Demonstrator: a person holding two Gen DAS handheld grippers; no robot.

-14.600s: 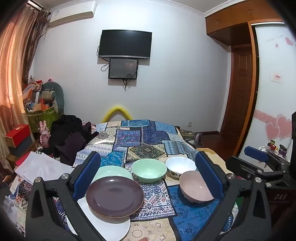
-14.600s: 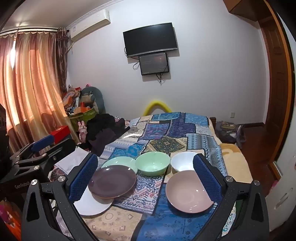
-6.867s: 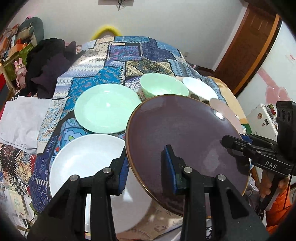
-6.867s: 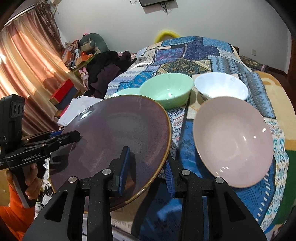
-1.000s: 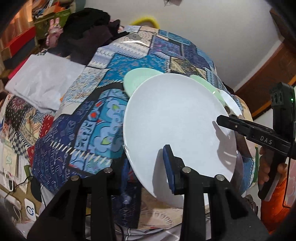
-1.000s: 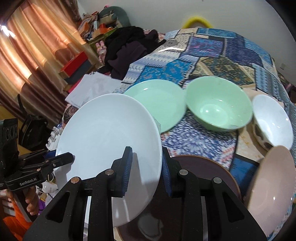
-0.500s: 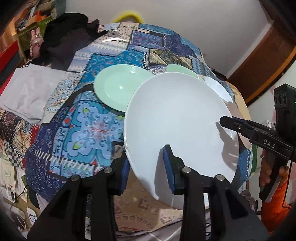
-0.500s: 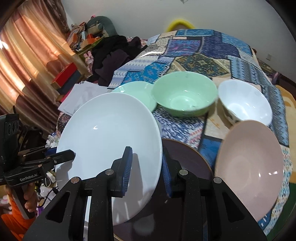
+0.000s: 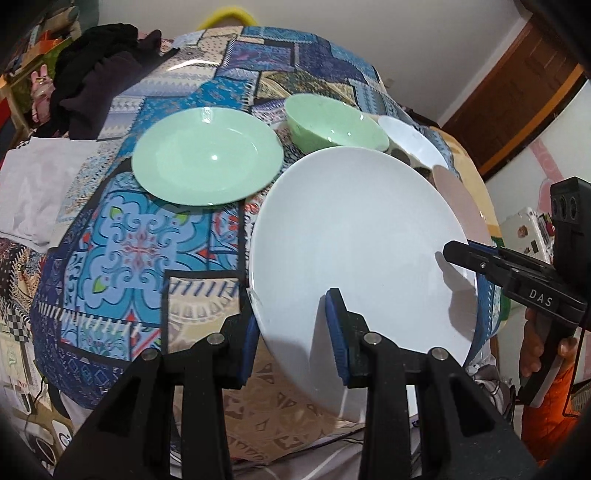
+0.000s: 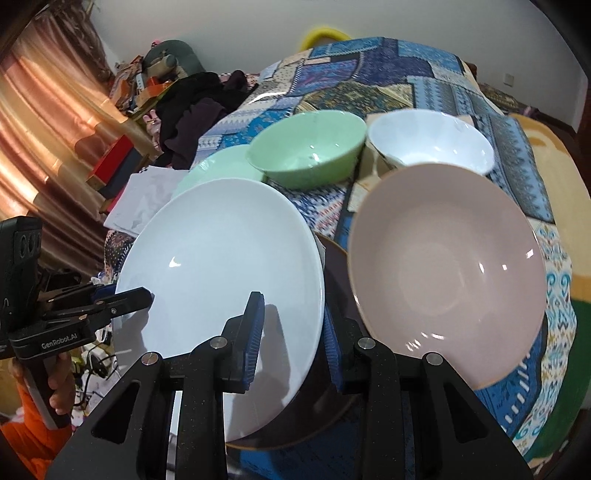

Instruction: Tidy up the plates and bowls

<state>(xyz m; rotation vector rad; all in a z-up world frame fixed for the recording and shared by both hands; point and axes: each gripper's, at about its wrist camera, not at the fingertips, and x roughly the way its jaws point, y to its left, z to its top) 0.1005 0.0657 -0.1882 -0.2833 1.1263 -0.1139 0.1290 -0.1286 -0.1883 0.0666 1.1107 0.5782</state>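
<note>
Two tongs pinch one big white plate [image 9: 354, 251] by its rim, one on each side. The left tongs [image 9: 293, 332] grip its near edge, and the right tongs [image 10: 291, 332] grip the other edge. Under the plate, by the right tongs, sits a dark plate [image 10: 332, 280]. Just right of them is a pink bowl [image 10: 447, 273]. Farther ahead are a green plate [image 9: 207, 160], a green bowl [image 10: 308, 153] and a white bowl [image 10: 432, 142] on the patterned cloth [image 9: 122, 251].

Bed [image 9: 155, 236] covered w/ blue patchwork spread; dark clothes [image 10: 195, 110] heaped at far side. Orange-brown curtains [image 10: 48, 122] lit from behind. White wall [image 9: 369, 33]; wooden door [image 9: 517, 88] seen at right.
</note>
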